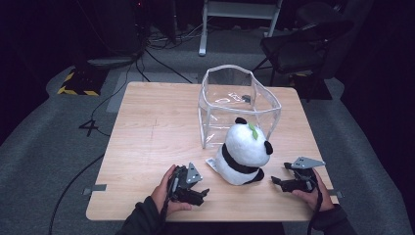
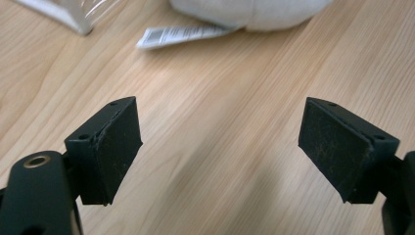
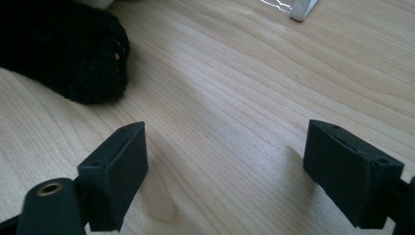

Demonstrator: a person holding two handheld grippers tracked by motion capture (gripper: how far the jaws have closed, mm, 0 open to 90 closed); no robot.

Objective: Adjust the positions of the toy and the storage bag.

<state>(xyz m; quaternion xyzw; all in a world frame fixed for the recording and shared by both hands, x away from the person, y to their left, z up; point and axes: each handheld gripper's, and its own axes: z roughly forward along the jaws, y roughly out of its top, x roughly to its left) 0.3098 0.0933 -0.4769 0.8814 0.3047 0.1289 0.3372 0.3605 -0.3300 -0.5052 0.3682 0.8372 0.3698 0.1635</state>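
Both my hands rest low on the pale wood-grain desk [image 1: 147, 142], my left gripper [image 1: 195, 192] and right gripper [image 1: 283, 182] spread wide with nothing between their flat black pads. Between them sits a plush panda [image 1: 243, 152], soft and round, white with black limbs, touching a clear, floppy plastic bin [image 1: 235, 103] behind it.

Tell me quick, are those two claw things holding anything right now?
Left gripper: open, holding nothing, jaws apart above the table.
Right gripper: open, holding nothing, beside the plush panda.
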